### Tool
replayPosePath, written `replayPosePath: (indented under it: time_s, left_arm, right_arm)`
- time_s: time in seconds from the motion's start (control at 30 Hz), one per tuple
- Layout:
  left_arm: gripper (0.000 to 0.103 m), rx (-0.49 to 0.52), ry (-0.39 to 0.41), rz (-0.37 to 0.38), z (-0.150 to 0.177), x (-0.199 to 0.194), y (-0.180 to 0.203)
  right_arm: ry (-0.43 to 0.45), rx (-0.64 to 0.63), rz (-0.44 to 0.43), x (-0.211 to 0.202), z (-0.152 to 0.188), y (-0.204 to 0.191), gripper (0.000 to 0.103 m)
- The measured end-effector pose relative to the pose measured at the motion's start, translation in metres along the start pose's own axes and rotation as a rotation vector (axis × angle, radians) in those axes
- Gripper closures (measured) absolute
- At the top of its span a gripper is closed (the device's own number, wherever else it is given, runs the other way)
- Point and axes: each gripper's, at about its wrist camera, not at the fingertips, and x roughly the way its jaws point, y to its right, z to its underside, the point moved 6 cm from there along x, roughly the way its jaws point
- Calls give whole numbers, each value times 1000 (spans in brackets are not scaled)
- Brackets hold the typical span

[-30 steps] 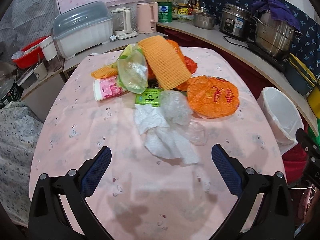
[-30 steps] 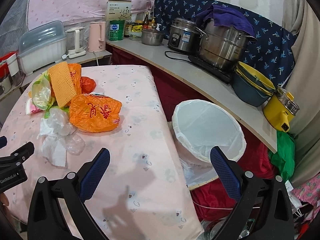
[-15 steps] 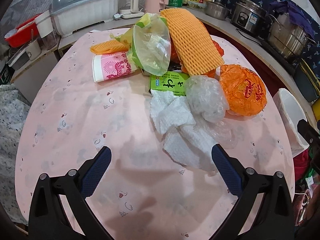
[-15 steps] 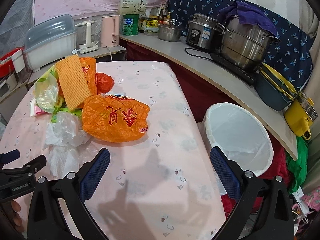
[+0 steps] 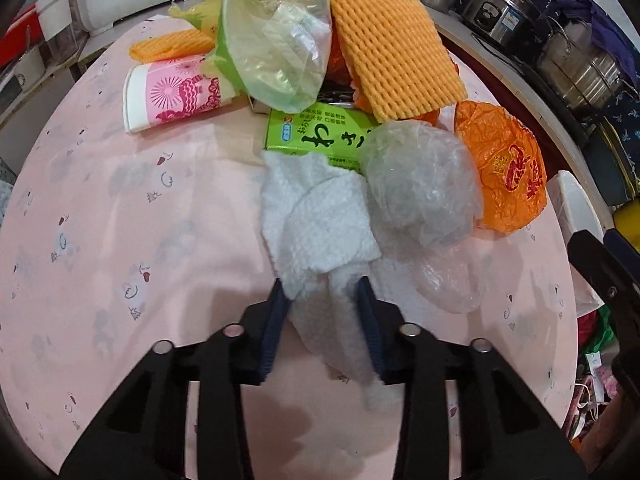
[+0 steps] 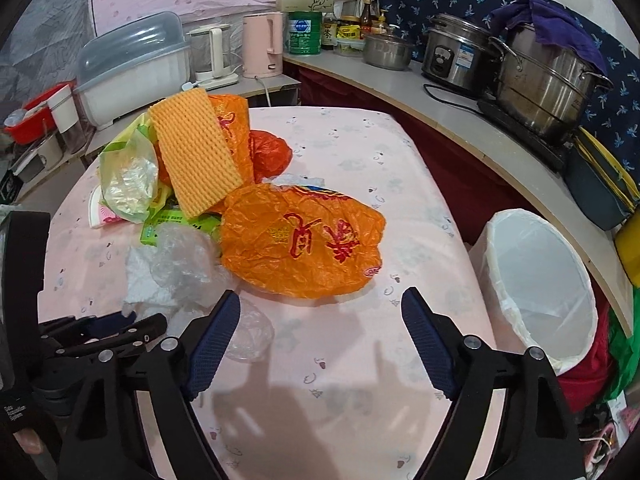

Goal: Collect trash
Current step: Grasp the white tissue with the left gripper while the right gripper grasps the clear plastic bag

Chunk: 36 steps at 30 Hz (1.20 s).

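At lower centre of the left wrist view, the left gripper (image 5: 323, 292) has just been closing and its fingers grasp the white paper towel (image 5: 320, 216) on the pink worktop (image 5: 120, 220). The right gripper (image 6: 320, 312) has just been closing, but its fingers stay apart and hold nothing, near the orange bag (image 6: 300, 244); the bin (image 6: 540, 280) is at right.

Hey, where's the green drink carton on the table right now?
In the left wrist view the green drink carton lies mid-pile, its far edge under the yellow foam net, with the white paper towel against its near edge and the pink paper cup off to its left.

green carton (image 5: 320, 136) half buried, bin (image 5: 576, 216) cut off
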Motion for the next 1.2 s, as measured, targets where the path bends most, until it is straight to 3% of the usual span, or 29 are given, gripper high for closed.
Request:
replayPosePath:
  time_s: [0.1, 0.43, 0.57, 0.63, 0.7, 0.8, 1.2]
  left_arm:
    - [94, -11, -10, 23, 6, -6, -12]
    - [96, -44, 8, 2, 15, -28, -51]
    - [96, -65, 21, -12, 15, -35, -67]
    - [96, -76, 24, -16, 14, -37, -72]
    - [96, -83, 31, -18, 14, -40, -76]
    - [96, -83, 47, -22, 13, -46, -77]
    - [96, -11, 128, 20, -6, -72, -18]
  right_arm:
    - [-12, -21, -49, 6, -1, -19, 35]
    - [-60, -99, -181, 29, -6, -90, 36]
    - [-102, -126, -180, 49, 0, -108, 37]
    - [-121, -130, -175, 58, 5, -110, 43]
    - [-140, -122, -183, 64, 9, -111, 66]
    - [-135, -97, -209, 61, 9, -108, 75]
    - [-3, -50, -193, 0, -8, -74, 77]
